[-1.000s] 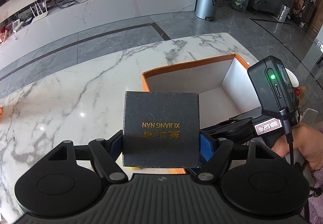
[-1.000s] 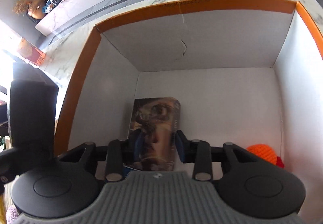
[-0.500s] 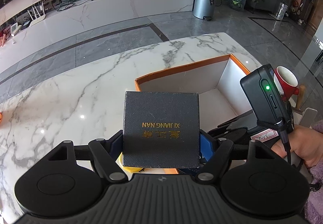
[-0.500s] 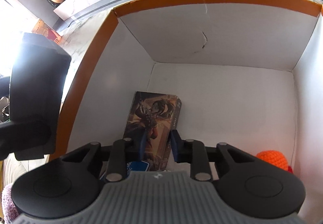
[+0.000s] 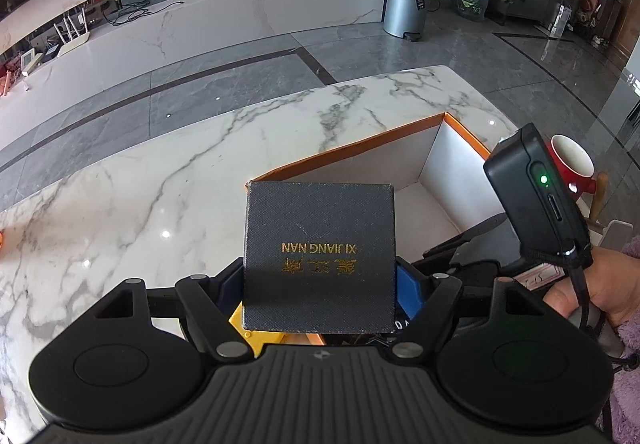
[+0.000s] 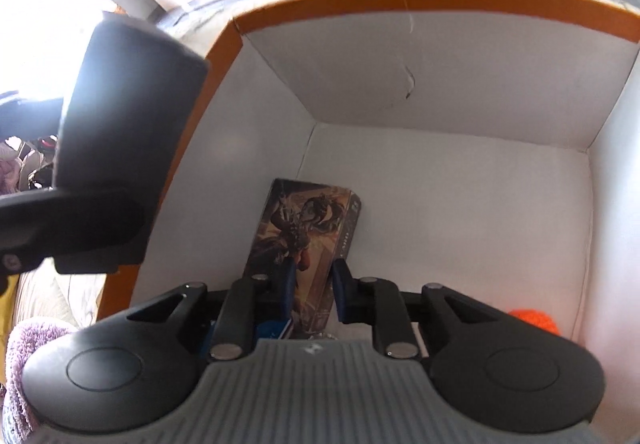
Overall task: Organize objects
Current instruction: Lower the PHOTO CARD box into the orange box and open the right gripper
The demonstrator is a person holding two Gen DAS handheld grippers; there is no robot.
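Observation:
My left gripper (image 5: 320, 278) is shut on a dark grey box (image 5: 320, 232) with gold lettering, held above the near left corner of an orange-rimmed white carton (image 5: 360, 148). My right gripper (image 6: 314, 280) reaches down inside that carton (image 6: 400, 4). Its jaws are closing, with a narrow gap left between them. A card box (image 6: 312, 216) with fantasy art lies on the carton floor by the left wall, under and beyond the fingertips. The pads do not press on it.
An orange knitted ball (image 6: 532, 320) sits in the carton's right near corner. A red mug (image 5: 572, 164) stands beyond the carton on the right. A yellow item (image 5: 248, 328) lies under my left gripper. The marble table (image 5: 140, 204) stretches to the left.
The right gripper's jaws have narrowed from the width of the card box to a small gap, and the card box now lies flat on the carton floor. The left gripper still holds the grey box.

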